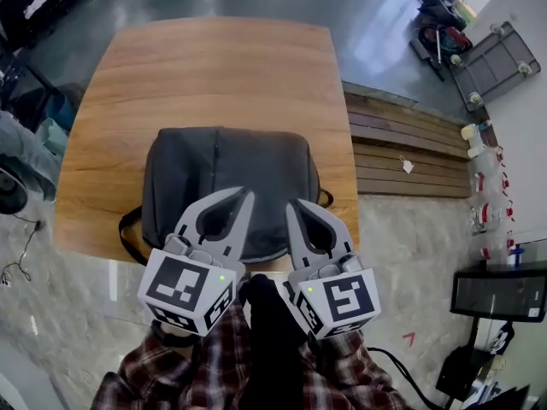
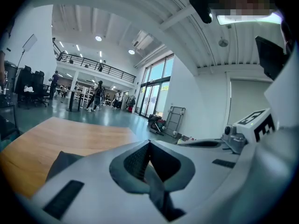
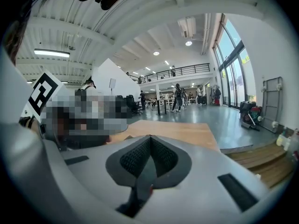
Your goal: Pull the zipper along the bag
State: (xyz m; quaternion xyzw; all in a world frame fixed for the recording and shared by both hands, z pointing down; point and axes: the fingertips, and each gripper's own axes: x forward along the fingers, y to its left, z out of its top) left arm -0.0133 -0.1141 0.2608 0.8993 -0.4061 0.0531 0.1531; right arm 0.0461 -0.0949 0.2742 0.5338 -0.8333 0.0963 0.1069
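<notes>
A dark grey bag (image 1: 226, 173) lies flat on the wooden table (image 1: 214, 67), near its front edge, with a strap (image 1: 128, 229) looping off its left side. I cannot make out the zipper. Both grippers hang above the bag's near edge, close to the person's body and side by side. My left gripper (image 1: 248, 195) is shut with nothing in it, its tips meeting (image 2: 148, 143); a corner of the bag (image 2: 63, 162) shows beyond it. My right gripper (image 1: 291, 203) is also shut and empty (image 3: 150, 136), pointing over the table (image 3: 177, 129).
A slatted wooden platform (image 1: 402, 143) adjoins the table's right side. A wheeled cart (image 1: 491, 62) and bags (image 1: 440, 24) stand at the far right. A black monitor (image 1: 496, 293) sits at the lower right, and chairs (image 1: 26, 143) at the left.
</notes>
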